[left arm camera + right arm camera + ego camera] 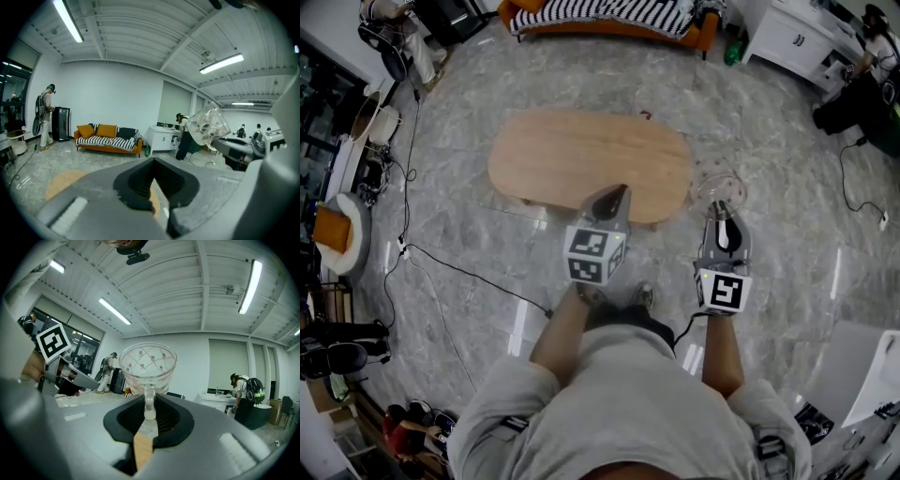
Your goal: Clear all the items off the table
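The oval wooden table (581, 155) stands on the marble floor ahead of me with nothing on its top. My right gripper (722, 211) is shut on the handle of a clear glass cup (719, 187) with small red flower prints, held in the air off the table's right end. In the right gripper view the cup (147, 364) stands upright above the jaws, its handle (149, 404) pinched between them. My left gripper (619, 195) hovers over the table's near edge, jaws together and empty. From the left gripper view the cup (208, 126) shows at the right.
An orange sofa (609, 14) with a striped cover stands beyond the table, a white cabinet (792, 37) and a green bottle (732, 49) to its right. A black cable (459, 272) runs over the floor at the left. People (46, 115) stand farther off.
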